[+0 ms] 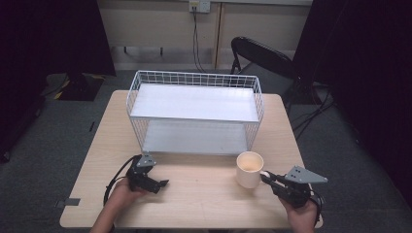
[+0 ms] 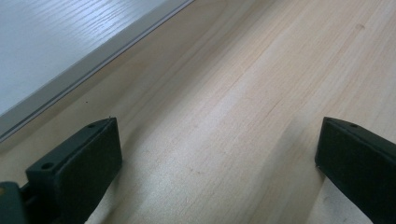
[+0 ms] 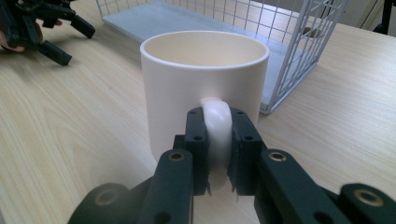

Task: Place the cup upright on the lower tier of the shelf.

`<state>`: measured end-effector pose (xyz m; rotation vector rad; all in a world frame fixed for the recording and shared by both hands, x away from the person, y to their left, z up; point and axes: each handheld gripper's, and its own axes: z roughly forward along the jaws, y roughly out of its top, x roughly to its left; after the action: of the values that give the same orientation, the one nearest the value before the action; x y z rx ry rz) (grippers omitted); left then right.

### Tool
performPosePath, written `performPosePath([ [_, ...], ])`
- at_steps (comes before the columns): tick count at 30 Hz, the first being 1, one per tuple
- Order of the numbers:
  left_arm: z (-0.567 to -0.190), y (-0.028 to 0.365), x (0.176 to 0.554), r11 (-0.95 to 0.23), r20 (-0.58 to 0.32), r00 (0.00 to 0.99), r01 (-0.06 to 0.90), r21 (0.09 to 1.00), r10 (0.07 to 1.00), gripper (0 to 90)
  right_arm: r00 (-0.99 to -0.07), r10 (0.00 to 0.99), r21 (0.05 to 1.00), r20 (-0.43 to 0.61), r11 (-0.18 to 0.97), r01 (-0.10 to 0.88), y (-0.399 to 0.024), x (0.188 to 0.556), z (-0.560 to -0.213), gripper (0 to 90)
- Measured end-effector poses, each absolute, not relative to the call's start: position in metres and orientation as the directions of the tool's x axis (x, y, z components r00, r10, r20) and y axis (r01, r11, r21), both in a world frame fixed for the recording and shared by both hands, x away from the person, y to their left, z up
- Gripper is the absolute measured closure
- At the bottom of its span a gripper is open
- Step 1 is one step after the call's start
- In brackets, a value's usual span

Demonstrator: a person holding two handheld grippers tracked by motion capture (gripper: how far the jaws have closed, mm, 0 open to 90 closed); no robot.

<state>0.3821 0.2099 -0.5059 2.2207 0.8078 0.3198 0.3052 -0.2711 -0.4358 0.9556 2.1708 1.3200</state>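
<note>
Jaws of the right gripper [image 3: 218,154] clamp the curved handle of the cream ceramic mug [image 3: 204,84] standing directly ahead, while the left gripper [image 2: 219,158] gapes wide over bare wooden table [image 2: 243,93].

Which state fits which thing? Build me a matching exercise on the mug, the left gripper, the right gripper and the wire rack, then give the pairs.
Things:
1. cream mug
2. left gripper
3. right gripper
4. white wire rack

States:
A. jaws wide apart over bare tabletop
B. two white shelves with nothing on them, at the table's far side
C. standing upright on the table, held by its handle
D. jaws clamped on the mug's handle

Pairs: 1-C, 2-A, 3-D, 4-B
</note>
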Motion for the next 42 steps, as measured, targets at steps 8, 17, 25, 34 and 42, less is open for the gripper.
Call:
performPosePath([
  [8,-0.506,0.21,0.382,-0.529,-0.017,0.771,0.453,0.718,0.637,0.0,-0.678,0.735,0.893,-0.002,0.305,0.329,-0.265,0.31,-0.432,80.3],
  [17,-0.506,0.21,0.382,-0.529,-0.017,0.771,0.452,0.718,0.637,0.0,-0.677,0.736,0.896,-0.003,0.303,0.326,-0.259,0.316,-0.43,80.2],
  [25,-0.506,0.21,0.382,-0.53,-0.015,0.771,0.452,0.718,0.636,0.0,-0.682,0.731,0.897,0.002,0.301,0.325,-0.252,0.322,-0.429,80.2],
  [34,-0.506,0.21,0.382,-0.53,-0.016,0.771,0.452,0.718,0.636,0.0,-0.681,0.732,0.899,0.006,0.294,0.324,-0.246,0.326,-0.429,80.3],
  [42,-0.506,0.21,0.382,-0.53,-0.015,0.771,0.452,0.718,0.636,0.0,-0.687,0.727,0.902,0.001,0.296,0.314,-0.237,0.331,-0.427,80.2],
])
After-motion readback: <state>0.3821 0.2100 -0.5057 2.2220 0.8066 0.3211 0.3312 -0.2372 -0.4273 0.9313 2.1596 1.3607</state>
